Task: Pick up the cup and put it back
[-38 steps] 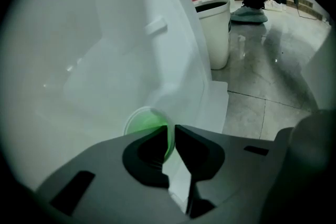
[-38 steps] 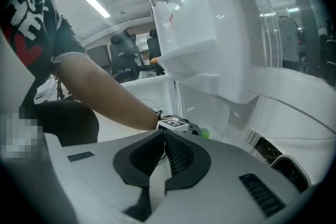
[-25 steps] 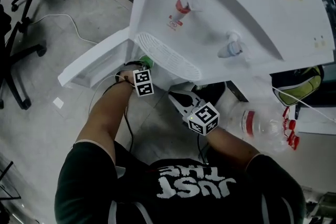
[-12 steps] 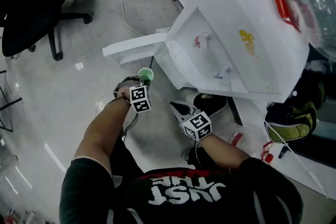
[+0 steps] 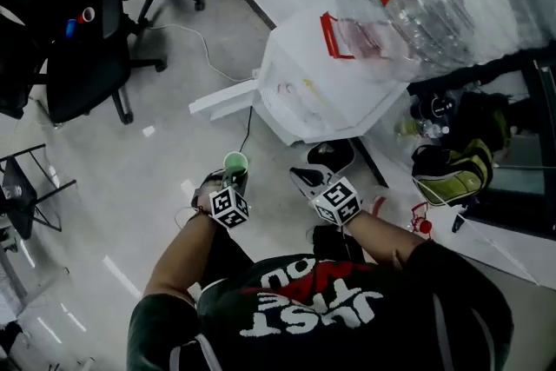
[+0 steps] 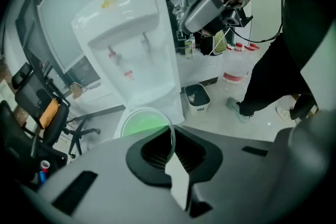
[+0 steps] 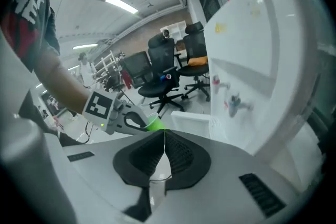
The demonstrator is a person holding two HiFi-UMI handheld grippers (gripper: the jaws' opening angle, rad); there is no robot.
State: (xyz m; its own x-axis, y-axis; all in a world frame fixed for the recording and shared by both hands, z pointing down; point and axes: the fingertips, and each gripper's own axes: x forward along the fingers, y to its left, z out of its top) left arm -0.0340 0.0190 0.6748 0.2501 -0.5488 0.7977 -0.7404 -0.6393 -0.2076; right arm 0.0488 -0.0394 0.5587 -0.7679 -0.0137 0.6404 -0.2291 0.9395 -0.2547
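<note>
Holding the green cup (image 5: pixel 235 161) by its rim in my left claw (image 5: pixel 233 180), jaws pinched tight on the thin wall. The cup is mouth up in the air above the floor (image 5: pixel 148 195), in front of the white water dispenser (image 5: pixel 317 91) and apart from it. My right claw (image 5: pixel 301 177) is closed with its pads meeting and nothing between them, near the left one.

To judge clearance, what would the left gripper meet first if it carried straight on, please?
Probably the water dispenser's lower front, straight beyond the green cup that the left gripper holds. Depth is unclear, so the floor could come first.
</note>
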